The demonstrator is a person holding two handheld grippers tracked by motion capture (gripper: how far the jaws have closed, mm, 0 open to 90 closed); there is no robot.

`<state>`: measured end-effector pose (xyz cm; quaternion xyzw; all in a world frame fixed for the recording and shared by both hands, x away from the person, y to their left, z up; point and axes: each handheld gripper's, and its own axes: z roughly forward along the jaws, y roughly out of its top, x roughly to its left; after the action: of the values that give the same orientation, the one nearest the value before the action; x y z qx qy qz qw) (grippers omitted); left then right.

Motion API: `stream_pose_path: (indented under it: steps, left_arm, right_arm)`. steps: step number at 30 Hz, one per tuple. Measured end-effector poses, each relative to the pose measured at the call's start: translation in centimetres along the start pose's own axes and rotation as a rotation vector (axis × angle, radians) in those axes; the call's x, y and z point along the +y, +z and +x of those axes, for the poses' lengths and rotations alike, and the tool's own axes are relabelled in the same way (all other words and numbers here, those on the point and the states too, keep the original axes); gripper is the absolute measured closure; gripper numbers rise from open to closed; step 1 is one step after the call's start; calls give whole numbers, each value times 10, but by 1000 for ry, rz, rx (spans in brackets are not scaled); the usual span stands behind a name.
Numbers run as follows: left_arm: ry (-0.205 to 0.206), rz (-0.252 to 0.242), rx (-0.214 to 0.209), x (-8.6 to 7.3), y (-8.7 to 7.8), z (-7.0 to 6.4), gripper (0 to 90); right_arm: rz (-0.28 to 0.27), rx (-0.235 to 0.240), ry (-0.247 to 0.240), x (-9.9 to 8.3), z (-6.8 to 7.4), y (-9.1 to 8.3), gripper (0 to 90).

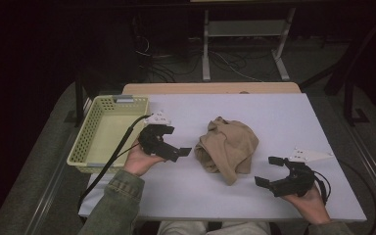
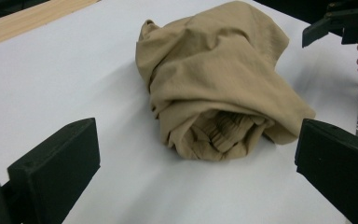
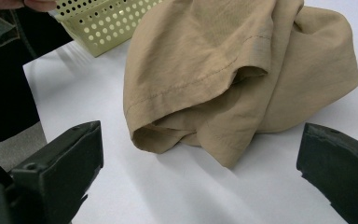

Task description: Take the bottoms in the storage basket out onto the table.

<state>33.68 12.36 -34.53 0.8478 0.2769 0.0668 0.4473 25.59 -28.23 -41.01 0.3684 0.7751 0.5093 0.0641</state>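
A crumpled tan garment (image 1: 227, 147) lies in a heap in the middle of the white table (image 1: 274, 112). My left gripper (image 1: 176, 141) hovers just left of it, open, with nothing between the jaws. In the left gripper view the garment (image 2: 214, 79) shows a rolled, ribbed edge facing my left gripper (image 2: 196, 144), a short way ahead of the jaws. My right gripper (image 1: 268, 171) is open to the garment's lower right, apart from it. In the right gripper view a hemmed fold of the garment (image 3: 242, 70) lies just beyond my right gripper (image 3: 200, 154).
A pale yellow perforated basket (image 1: 93, 117) stands at the table's left edge, with nothing visible inside; its corner (image 3: 107, 18) shows behind the garment. Beyond the table's far wooden edge (image 1: 210, 88) are table legs and cables on the floor.
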Motion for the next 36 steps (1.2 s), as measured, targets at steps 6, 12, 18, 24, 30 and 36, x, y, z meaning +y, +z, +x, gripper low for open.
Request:
stream_pose_path:
  steps: [6, 12, 18, 24, 30, 36]
  left_arm:
    - [-13, -9, 20, -13, -10, -1, 0]
    - [-42, -20, 45, -27, -21, -1, 0]
    - [-69, -19, 61, -41, -27, -2, 0]
    - [-91, -44, 78, -57, -34, -6, 0]
    - [-111, -43, 87, -80, -32, -12, 0]
    - [-118, -37, 78, -92, -28, -18, 0]
  right_arm:
    - [3, 0, -3, 0, 0, 0, 2]
    - [3, 0, 2, 0, 1, 1, 2]
    - [5, -1, 3, -1, 1, 0, 2]
    - [6, -2, 2, -1, 1, 0, 2]
    - [5, -3, 3, -1, 1, 0, 2]
    - [8, -5, 1, -1, 1, 0, 2]
